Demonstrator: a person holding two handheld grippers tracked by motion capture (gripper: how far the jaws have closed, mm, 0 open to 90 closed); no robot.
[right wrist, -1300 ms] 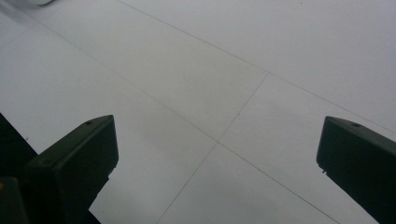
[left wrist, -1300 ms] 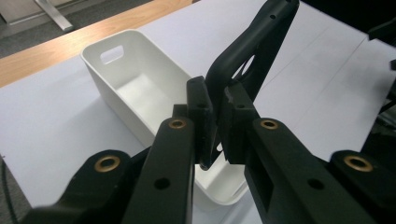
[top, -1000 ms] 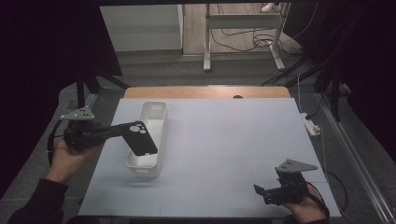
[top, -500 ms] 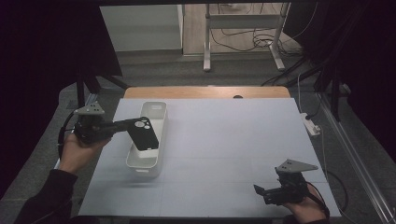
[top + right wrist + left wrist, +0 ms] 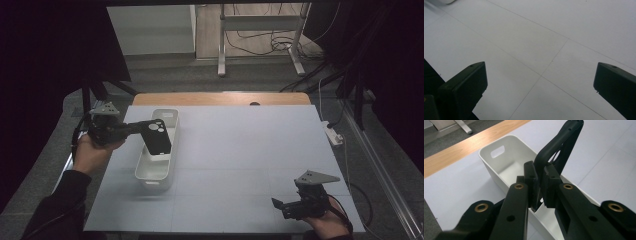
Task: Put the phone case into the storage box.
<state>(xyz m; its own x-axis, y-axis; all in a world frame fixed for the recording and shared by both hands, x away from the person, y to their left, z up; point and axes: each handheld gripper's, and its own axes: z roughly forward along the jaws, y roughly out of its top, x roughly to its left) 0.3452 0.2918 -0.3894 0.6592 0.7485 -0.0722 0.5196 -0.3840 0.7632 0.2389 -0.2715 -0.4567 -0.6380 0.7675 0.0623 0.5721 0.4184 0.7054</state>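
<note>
Left hand-held gripper point(image 5: 142, 127) clamped tight on black plastic phone case point(image 5: 157, 137), hanging long-axis down right over white oblong plastic bin point(image 5: 156, 172) near table's point(image 5: 240, 150) left edge; right hand-held gripper point(image 5: 280, 205) wide open, empty, near-right corner.

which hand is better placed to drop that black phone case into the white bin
Left. The left gripper already clamps the black phone case above the white bin; the right gripper sits far off, jaws open.

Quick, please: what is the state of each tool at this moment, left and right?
Left tool: closed on the black phone case, held above the white bin.
Right tool: open, holding nothing, over the table.
</note>
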